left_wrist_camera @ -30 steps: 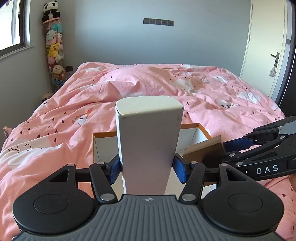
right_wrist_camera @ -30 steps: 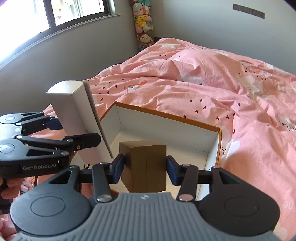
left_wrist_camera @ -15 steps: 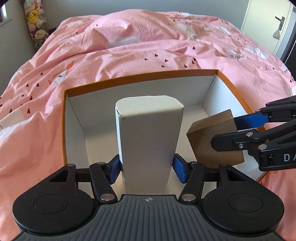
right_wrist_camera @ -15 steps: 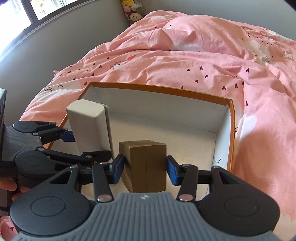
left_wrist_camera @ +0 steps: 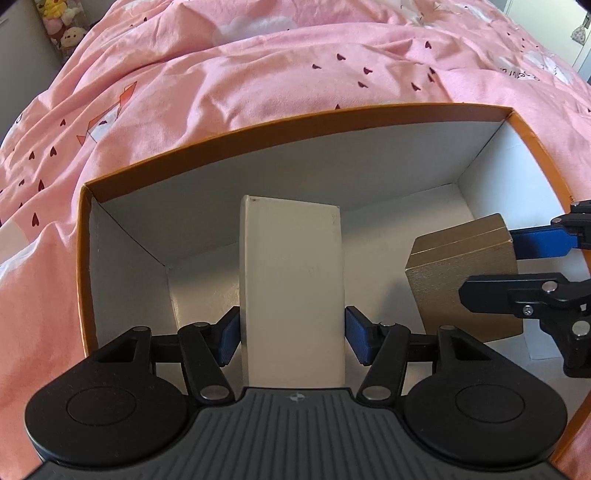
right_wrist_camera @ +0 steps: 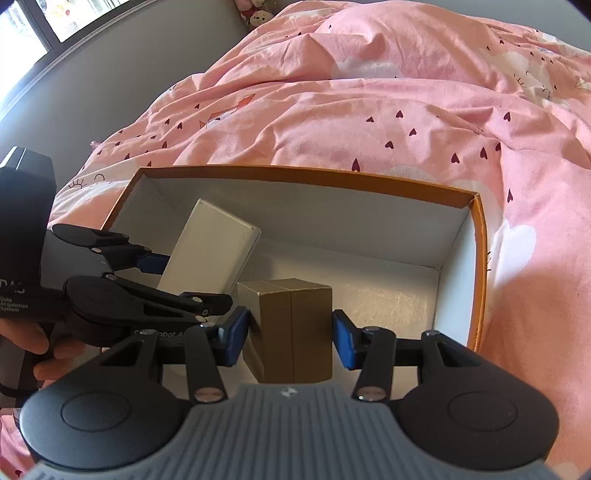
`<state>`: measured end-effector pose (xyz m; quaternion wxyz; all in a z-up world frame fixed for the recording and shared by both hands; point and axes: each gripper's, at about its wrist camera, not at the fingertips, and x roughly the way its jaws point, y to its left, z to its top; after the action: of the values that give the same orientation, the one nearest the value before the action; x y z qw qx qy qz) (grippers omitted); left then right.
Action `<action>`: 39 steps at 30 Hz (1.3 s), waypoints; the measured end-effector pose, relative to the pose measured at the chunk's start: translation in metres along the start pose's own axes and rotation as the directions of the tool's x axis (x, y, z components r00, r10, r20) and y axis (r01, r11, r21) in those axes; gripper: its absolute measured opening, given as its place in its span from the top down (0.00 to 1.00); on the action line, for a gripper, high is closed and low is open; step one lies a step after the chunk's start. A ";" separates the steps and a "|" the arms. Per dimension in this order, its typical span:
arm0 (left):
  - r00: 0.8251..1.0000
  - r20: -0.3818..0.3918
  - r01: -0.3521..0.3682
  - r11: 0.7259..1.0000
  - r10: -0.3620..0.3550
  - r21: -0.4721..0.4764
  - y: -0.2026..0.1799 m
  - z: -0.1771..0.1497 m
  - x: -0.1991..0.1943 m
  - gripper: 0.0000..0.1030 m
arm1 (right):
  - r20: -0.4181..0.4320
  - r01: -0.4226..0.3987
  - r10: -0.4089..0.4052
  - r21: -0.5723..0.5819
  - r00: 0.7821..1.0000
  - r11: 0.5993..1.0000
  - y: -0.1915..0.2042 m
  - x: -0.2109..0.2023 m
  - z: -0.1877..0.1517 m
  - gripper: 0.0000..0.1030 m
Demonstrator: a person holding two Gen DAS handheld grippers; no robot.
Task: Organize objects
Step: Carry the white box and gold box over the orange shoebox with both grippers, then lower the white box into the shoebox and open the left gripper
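Note:
My left gripper (left_wrist_camera: 291, 334) is shut on a tall white box (left_wrist_camera: 291, 288) and holds it tilted inside an open orange-rimmed cardboard box (left_wrist_camera: 258, 127) with white inner walls. My right gripper (right_wrist_camera: 290, 338) is shut on a gold-brown box (right_wrist_camera: 291, 328) and holds it low inside the same cardboard box (right_wrist_camera: 476, 266), right of the white box (right_wrist_camera: 210, 247). The gold-brown box (left_wrist_camera: 461, 280) and the right gripper's fingers (left_wrist_camera: 535, 243) show at the right in the left wrist view. The left gripper (right_wrist_camera: 177, 280) shows at the left in the right wrist view.
The cardboard box lies on a bed with a rumpled pink duvet (left_wrist_camera: 258, 66) printed with small hearts. A grey wall (right_wrist_camera: 122, 74) and a window (right_wrist_camera: 33, 26) are to the left. Plush toys (left_wrist_camera: 62, 22) stand at the far left corner.
Both grippers have moved down and forward into the cardboard box with their boxes. The white box now leans over inside the box.

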<state>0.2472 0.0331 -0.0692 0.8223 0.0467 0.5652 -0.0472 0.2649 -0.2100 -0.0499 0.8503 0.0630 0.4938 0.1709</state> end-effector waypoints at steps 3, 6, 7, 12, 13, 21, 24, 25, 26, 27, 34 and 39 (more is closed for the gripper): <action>0.999 -0.017 -0.027 1.000 0.027 0.003 -0.002 0.000 0.008 0.34 | -0.017 -0.009 0.009 0.015 1.000 1.000 -0.005 0.009 0.002 0.50; 0.998 -0.021 -0.053 0.998 0.053 0.015 -0.004 0.000 0.012 0.32 | -0.028 -0.022 0.023 0.036 0.999 0.999 -0.009 0.015 0.003 0.50; 0.998 -0.016 -0.061 0.998 0.061 0.024 -0.005 0.000 0.012 0.31 | -0.031 -0.025 0.026 0.041 0.999 0.999 -0.010 0.016 0.003 0.50; 0.988 0.044 -0.154 0.980 0.150 0.123 -0.016 -0.003 0.006 0.26 | -0.048 -0.024 0.026 0.052 0.998 0.998 -0.007 0.020 0.003 0.50; 0.983 0.067 -0.178 0.973 0.170 0.146 -0.018 -0.003 0.004 0.25 | -0.054 -0.027 0.030 0.057 0.998 0.998 -0.007 0.021 0.003 0.50; 0.987 0.150 -0.089 0.980 0.062 0.180 -0.009 -0.016 -0.045 0.29 | -0.104 0.001 0.009 0.100 0.995 0.995 0.006 0.029 0.002 0.51; 0.975 0.215 -0.108 0.971 0.061 0.213 0.001 -0.027 -0.067 0.25 | -0.144 0.019 0.000 0.127 0.990 0.992 0.015 0.038 0.002 0.51; 0.972 0.229 -0.108 0.970 0.057 0.217 0.007 -0.030 -0.073 0.25 | -0.152 0.029 -0.010 0.125 0.988 0.992 0.020 0.041 0.002 0.51; 0.970 0.238 -0.109 0.969 0.055 0.221 0.010 -0.032 -0.078 0.24 | -0.159 0.044 -0.025 0.119 0.987 0.992 0.024 0.044 0.002 0.51; 0.968 0.246 -0.112 0.968 0.056 0.223 0.014 -0.033 -0.083 0.23 | -0.158 0.066 -0.048 0.112 0.986 0.992 0.029 0.046 0.003 0.51; 0.965 0.256 -0.111 0.973 0.057 0.202 0.034 -0.050 -0.093 0.20 | -0.178 0.117 -0.097 0.102 0.979 0.988 0.060 0.059 0.018 0.51; 0.969 0.246 -0.068 0.985 0.027 0.159 0.052 -0.057 -0.091 0.20 | -0.182 0.107 -0.080 0.146 0.980 0.984 0.065 0.063 0.027 0.51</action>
<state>0.1687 0.0945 -0.0031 0.8794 0.1229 0.4529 -0.0797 0.3017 -0.1256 -0.0696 0.8033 0.0902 0.5807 0.0968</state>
